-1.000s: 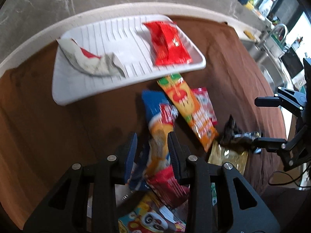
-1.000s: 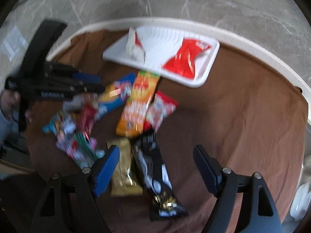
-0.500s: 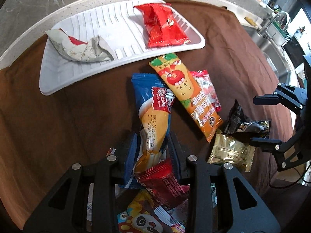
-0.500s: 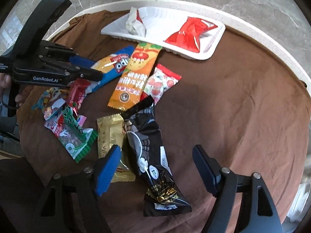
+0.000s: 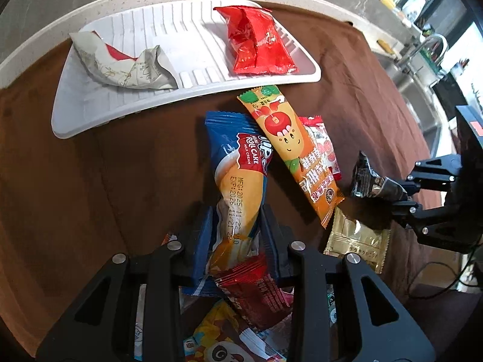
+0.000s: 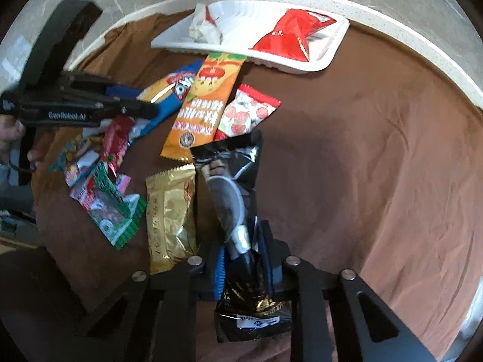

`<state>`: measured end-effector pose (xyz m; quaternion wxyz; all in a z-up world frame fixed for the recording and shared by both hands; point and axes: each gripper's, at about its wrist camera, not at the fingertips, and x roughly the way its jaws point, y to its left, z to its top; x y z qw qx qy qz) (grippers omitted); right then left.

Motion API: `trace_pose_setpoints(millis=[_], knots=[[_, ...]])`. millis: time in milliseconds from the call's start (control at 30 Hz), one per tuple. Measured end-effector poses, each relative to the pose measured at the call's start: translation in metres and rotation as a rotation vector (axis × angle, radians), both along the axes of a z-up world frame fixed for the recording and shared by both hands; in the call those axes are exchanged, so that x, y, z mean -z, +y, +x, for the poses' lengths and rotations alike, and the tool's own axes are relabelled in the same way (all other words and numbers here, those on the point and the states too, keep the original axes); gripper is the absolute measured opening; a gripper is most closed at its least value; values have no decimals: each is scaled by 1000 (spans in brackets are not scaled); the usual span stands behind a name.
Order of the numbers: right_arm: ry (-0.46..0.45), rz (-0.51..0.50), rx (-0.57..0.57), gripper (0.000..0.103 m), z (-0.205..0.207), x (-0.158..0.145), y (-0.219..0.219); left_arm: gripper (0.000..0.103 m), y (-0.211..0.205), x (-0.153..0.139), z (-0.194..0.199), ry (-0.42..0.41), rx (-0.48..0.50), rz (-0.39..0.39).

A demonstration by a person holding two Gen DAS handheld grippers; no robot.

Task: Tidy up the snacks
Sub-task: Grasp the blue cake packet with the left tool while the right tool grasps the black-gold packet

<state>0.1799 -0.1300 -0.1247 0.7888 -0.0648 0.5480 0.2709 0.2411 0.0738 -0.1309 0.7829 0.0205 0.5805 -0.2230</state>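
Observation:
My left gripper has its jaws closing on the lower half of a blue roll cake packet, and the pads press its sides. In the right wrist view my right gripper has its jaws closing on a black snack packet, pinched across its middle. Both packets lie on a brown cloth. At the far edge stands a white ribbed tray holding a red packet and a crumpled white wrapper.
An orange packet and a strawberry packet lie between the two grippers, with a gold packet beside the black one. Several small packets, one green, are heaped at the left. A sink sits beyond the table's right rim.
The right gripper's jaws went from wide apart to pinching the black packet. Both grippers sank closer to the cloth. The left gripper stayed around the blue packet.

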Motion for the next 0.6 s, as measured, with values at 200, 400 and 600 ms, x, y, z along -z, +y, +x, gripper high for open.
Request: trace_pose_setpoints(millis=[200, 400, 600], knots=[[40, 85, 50, 20, 3, -5, -12, 26, 11, 0, 2, 23, -30, -74], [96, 216, 114, 19, 7, -11, -24, 25, 23, -5, 2, 39, -64, -158], [141, 332, 151, 19, 19, -16, -26, 25, 29, -17, 1, 36, -76, -210]])
